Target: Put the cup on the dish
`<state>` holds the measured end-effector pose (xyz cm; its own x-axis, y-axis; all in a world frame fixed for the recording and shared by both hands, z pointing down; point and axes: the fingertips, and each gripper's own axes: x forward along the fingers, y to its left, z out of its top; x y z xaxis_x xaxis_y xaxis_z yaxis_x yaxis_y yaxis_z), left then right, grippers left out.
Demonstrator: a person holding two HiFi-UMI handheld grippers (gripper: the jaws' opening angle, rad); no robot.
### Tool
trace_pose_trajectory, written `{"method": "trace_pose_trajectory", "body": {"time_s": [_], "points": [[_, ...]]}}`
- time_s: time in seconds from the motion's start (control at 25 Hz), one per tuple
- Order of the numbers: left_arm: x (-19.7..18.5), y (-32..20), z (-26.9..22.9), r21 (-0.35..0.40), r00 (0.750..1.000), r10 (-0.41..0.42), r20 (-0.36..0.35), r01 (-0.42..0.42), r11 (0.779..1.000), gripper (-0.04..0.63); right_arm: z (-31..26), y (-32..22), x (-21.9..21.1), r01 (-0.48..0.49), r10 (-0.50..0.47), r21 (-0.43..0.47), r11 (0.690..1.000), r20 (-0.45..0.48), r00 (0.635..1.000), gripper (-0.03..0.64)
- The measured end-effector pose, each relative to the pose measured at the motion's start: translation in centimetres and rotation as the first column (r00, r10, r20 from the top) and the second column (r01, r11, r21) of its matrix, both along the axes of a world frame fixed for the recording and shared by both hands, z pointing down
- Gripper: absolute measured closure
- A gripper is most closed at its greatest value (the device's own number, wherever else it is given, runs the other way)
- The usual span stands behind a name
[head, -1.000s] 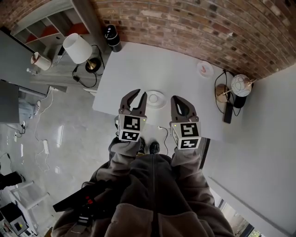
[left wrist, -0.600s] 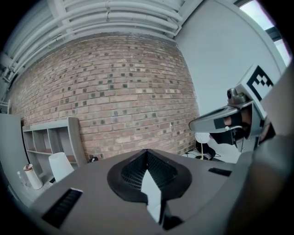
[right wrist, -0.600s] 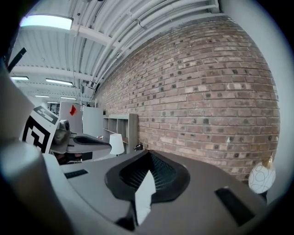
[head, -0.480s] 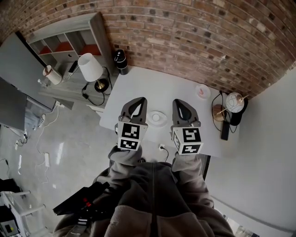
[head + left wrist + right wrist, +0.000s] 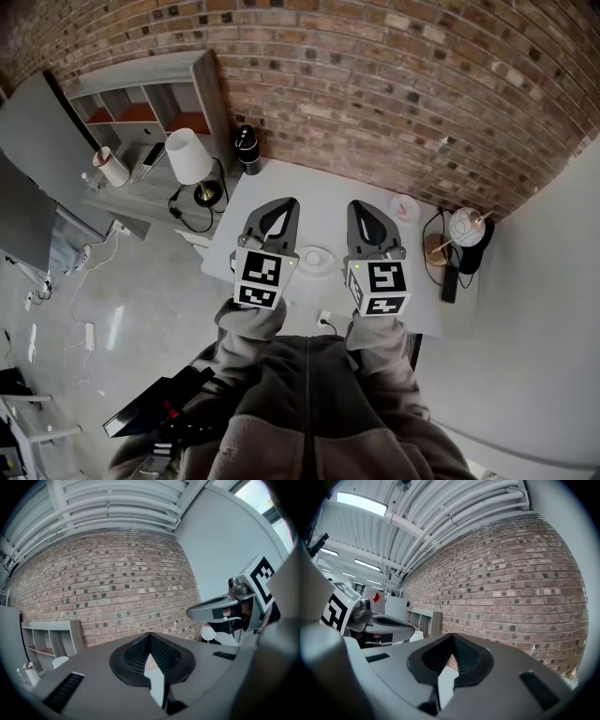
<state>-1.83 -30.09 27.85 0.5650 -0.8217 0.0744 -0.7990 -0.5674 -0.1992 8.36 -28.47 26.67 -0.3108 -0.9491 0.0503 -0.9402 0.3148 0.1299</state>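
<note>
No legible text, brand or number anywhere. The left cube [image 5: 258,279] and right cube [image 5: 380,287] carry black-and-white square code markers, no characters. One plain red diamond [image 5: 376,597] on a white panel [image 5: 368,592].

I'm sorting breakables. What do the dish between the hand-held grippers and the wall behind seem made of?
Dish: smooth, pale white, probably glazed ceramic; too small to be sure. Wall: matte reddish brick, with visible mortar joints.
</note>
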Motion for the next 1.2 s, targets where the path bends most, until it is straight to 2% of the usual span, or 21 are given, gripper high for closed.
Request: {"method": "trace_pose_trajectory", "body": {"time_s": [0.32,1.2], "points": [[-0.5,0.2,-0.8,0.008,1.0,-0.001,-0.01,0.001,1.0,0.591,-1.2,0.2,-0.6,0.001,0.0,0.043,0.999,-0.011,1.0,0.615],[-1.2,-0.8,0.4,-0.007,1.0,0.019,-0.01,-0.019,1.0,0.591,-0.7,-0.4,-1.5,0.005,-0.004,0.038,0.999,-0.025,1.0,0.615]]}}
